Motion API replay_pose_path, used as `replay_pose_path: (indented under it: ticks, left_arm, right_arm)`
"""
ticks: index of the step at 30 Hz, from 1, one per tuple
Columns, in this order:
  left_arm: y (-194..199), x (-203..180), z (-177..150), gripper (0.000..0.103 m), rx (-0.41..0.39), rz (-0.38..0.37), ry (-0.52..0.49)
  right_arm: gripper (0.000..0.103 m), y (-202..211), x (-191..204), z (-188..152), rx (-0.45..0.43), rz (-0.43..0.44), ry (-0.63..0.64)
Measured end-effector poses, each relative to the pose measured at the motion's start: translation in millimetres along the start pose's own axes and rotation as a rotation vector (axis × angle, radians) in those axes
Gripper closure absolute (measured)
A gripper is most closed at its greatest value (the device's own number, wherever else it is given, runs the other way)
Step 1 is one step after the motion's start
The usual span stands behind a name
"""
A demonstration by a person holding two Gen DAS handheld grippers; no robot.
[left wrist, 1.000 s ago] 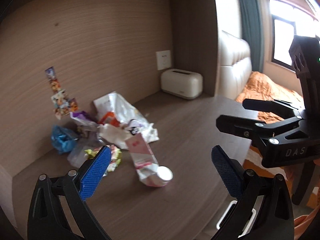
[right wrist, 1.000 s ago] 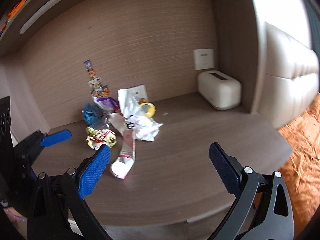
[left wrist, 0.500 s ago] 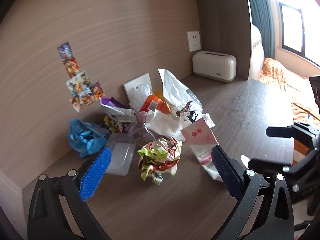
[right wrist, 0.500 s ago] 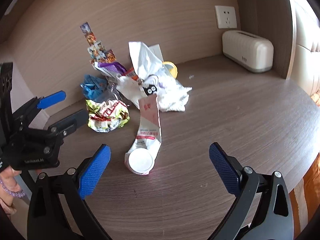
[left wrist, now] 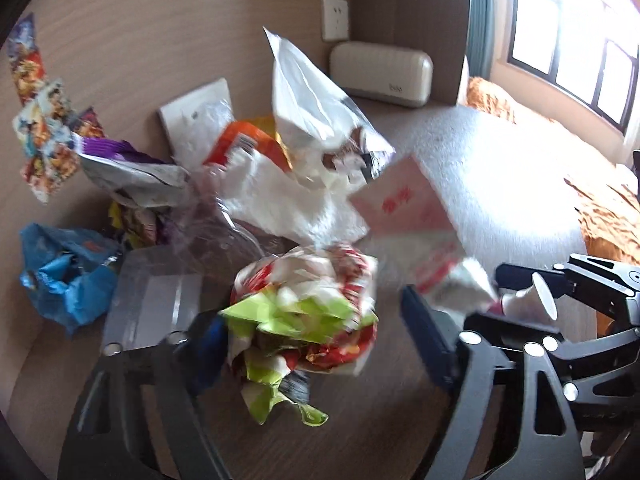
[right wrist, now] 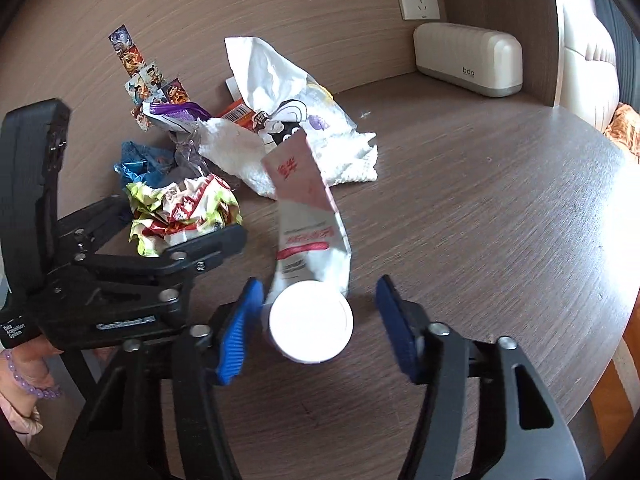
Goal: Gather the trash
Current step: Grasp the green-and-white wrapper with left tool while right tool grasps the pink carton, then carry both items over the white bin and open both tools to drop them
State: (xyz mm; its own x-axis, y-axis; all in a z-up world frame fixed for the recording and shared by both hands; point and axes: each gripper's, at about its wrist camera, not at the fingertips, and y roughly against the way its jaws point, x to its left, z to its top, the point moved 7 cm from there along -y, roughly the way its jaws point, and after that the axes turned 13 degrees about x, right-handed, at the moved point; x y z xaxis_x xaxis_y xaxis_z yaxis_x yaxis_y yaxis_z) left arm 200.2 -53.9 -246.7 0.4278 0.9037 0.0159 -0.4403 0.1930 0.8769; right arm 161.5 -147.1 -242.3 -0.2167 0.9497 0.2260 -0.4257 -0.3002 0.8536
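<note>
Currently, the left tool (left wrist: 312, 340) is half-closed around the crumpled wrapper (left wrist: 308, 312), just left of the pink tube (right wrist: 308, 240) on the counter (right wrist: 480, 220); the right tool (right wrist: 316, 328), closing too, brackets the tube's white cap (right wrist: 311, 328) without pinching. The round cap could be squeezed out sideways.

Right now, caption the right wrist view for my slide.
Right gripper fingers closing around a squeezed tube's white cap, not yet pinching.
</note>
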Motion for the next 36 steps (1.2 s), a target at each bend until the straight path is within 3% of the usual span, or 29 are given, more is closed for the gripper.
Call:
replay_pose_path:
  ticks: [1,3,4,6,19,28,36]
  left_arm:
    - [-3.4,-2.8,0.1,0.047,0.015,-0.022,-0.01]
    - [-5.7,-6.5,0.5,0.048,0.021,-0.033,-0.024]
    - [-5.8,-8.7,0.4,0.049,0.02,-0.032,-0.033]
    - [-3.9,-13.3,-1.0,0.049,0.025,-0.005,-0.054]
    - [60.1,-47.7,16.7,0.049,-0.048,-0.018,-0.025]
    - [79.7,-144.0,39.0,0.049,-0.098,-0.109,-0.151]
    - [72.6,-239.9,40.4,0.049,-0.089,-0.219,-0.306]
  right_arm:
    - [0.059,-1.5,1.4,0.3,-0.009,-0.003,0.001]
    - [0.062,-2.1,1.8,2.5,-0.012,0.004,-0.007]
    - [0.068,-0.7,1.4,4.4,-0.019,0.006,-0.013]
    - [0.069,5.3,1.1,9.2,-0.032,-0.006,-0.014]
    - [0.071,94.3,-27.7,34.2,-0.139,-0.118,0.058]
    - [0.071,163.3,-92.1,17.9,-0.179,-0.229,0.003]
    - [0.071,202.4,-155.5,-32.6,-0.166,-0.321,-0.132]
